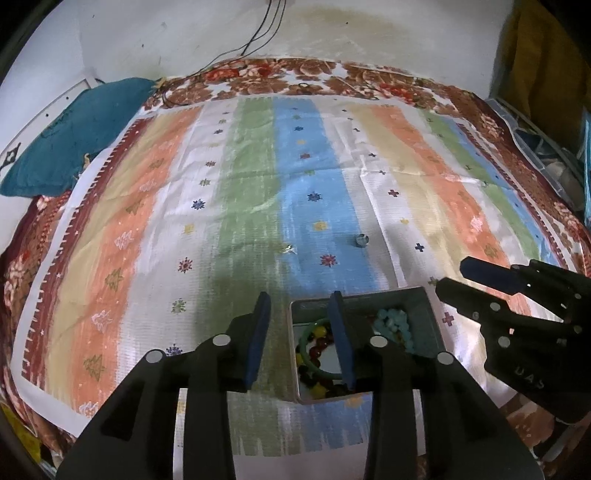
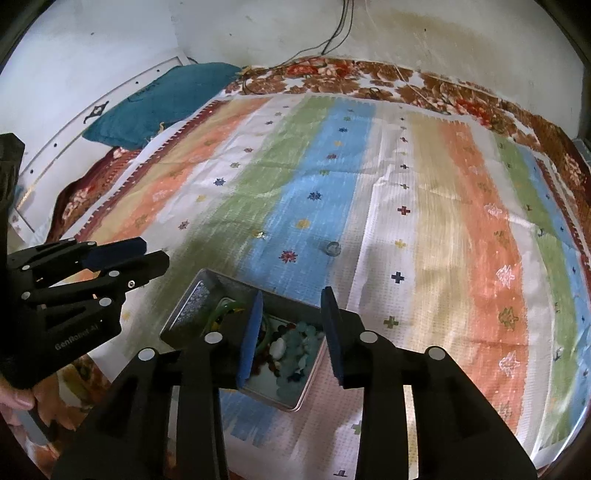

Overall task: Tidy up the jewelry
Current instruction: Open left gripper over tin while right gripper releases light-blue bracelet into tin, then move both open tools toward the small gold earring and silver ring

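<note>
A square metal tin (image 1: 424,314) sits on the striped cloth and holds a green bangle (image 1: 308,334), dark red and yellow beads and a turquoise bead bracelet (image 1: 393,321). In the right wrist view the tin (image 2: 192,306) shows the same jewelry. A small ring (image 1: 360,240) (image 2: 332,248) and a tiny shiny piece (image 1: 290,249) (image 2: 260,234) lie loose on the blue stripe beyond the tin. My left gripper (image 1: 301,314) is open and empty above the tin's left edge. My right gripper (image 2: 291,314) is open and empty above the tin's right side.
The striped cloth (image 1: 258,177) covers a floral bedspread (image 1: 332,77). A teal pillow (image 1: 77,136) lies at the far left by the wall. Black cables (image 1: 258,33) hang down the wall. A clear storage bin (image 1: 535,147) stands off the right edge.
</note>
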